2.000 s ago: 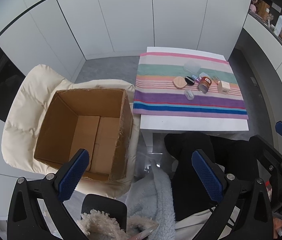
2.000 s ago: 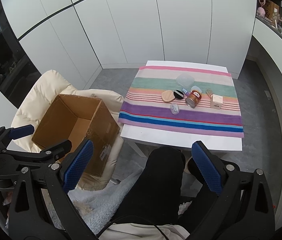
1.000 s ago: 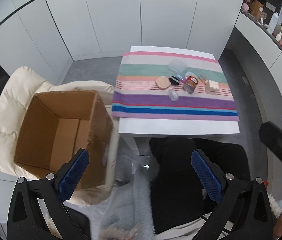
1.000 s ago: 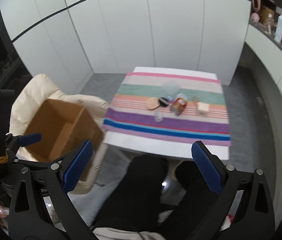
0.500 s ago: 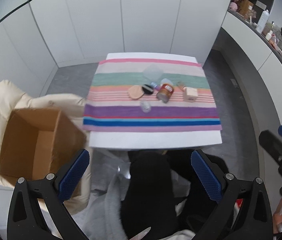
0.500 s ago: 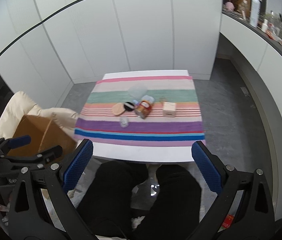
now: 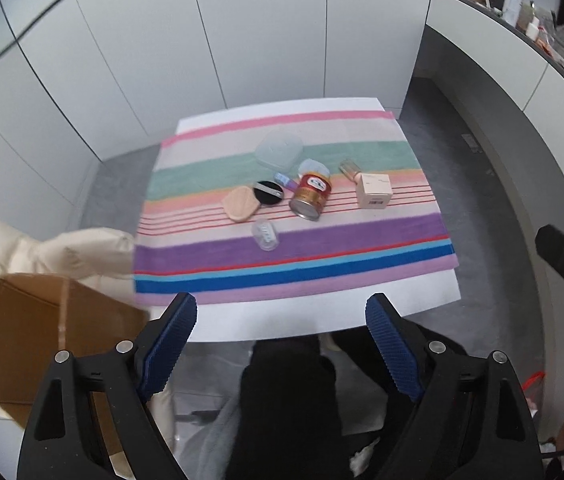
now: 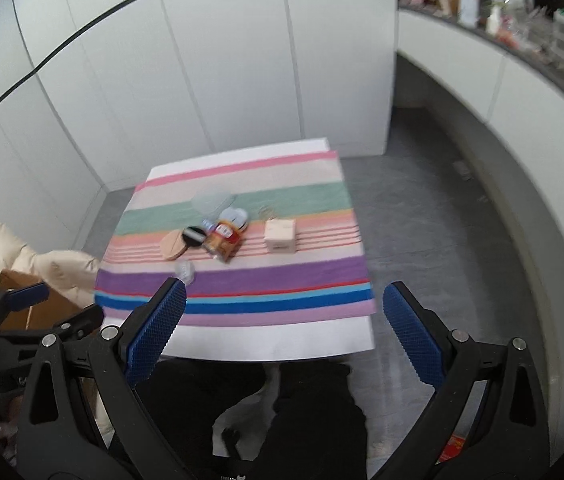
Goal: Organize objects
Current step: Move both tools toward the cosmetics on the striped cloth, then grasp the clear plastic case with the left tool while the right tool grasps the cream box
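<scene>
A striped cloth covers a white table. On it lie a red and gold can on its side, a beige powder puff, a black round compact, a clear small jar, a clear lid and a pale pink box. My left gripper hangs above the table's near edge, its jaws closing with nothing between them. My right gripper stands open and empty over the near edge, the can and box beyond it.
An open cardboard box rests on a cream padded chair left of the table. A person's dark-clad legs sit under the near edge. A grey counter with bottles curves along the right. White cabinet doors stand behind.
Both grippers have swung right from above the cardboard box toward the table and dropped lower; the table now fills the middle of both views. The left jaws have narrowed.
</scene>
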